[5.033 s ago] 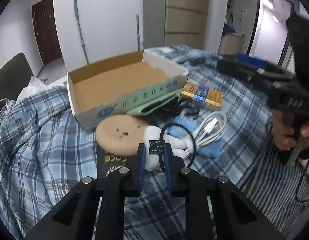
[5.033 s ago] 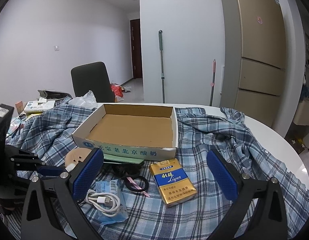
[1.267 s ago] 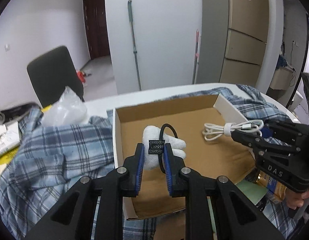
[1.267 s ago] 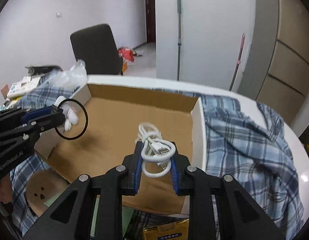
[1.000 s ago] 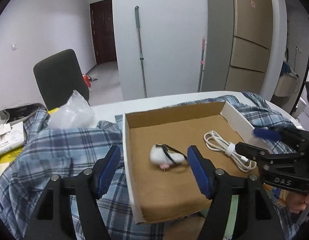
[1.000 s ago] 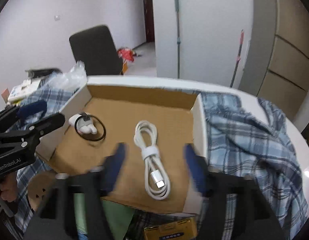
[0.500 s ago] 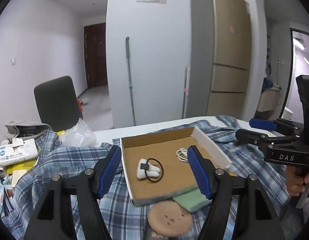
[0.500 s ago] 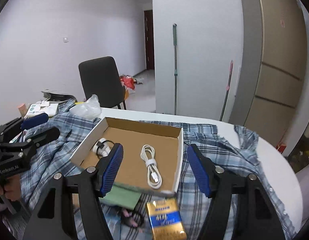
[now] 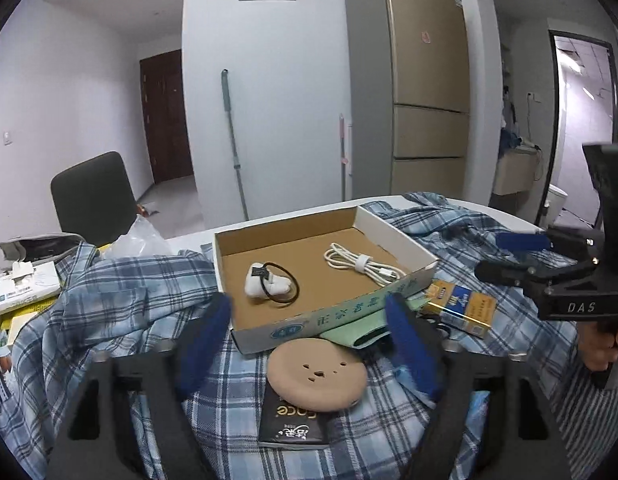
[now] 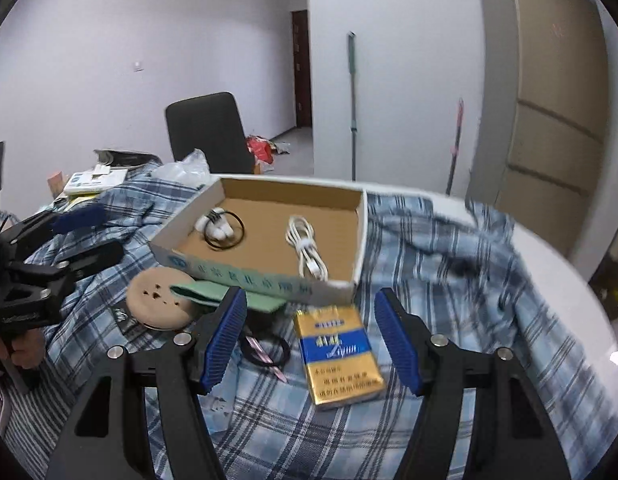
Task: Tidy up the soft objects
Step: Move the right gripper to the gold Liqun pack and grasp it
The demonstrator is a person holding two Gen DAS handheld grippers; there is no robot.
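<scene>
Plaid cloth (image 10: 429, 264), Liqun pack (image 10: 339, 356) (gold), DAS gripper (image 9: 521, 256)

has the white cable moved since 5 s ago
Yes. The white cable now lies inside the cardboard box, beside the hair tie toy. Earlier it lay on the plaid cloth in front of the box.

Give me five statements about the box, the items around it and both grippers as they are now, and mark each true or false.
1. The white cable lies inside the cardboard box. True.
2. The left gripper grips the white plush. False: it is open and empty; the plush lies in the box.
3. The gold packet is in the box. False: it lies on the plaid cloth outside.
4. The right gripper is open. True.
5. The tan disc sits outside the box. True.
</scene>
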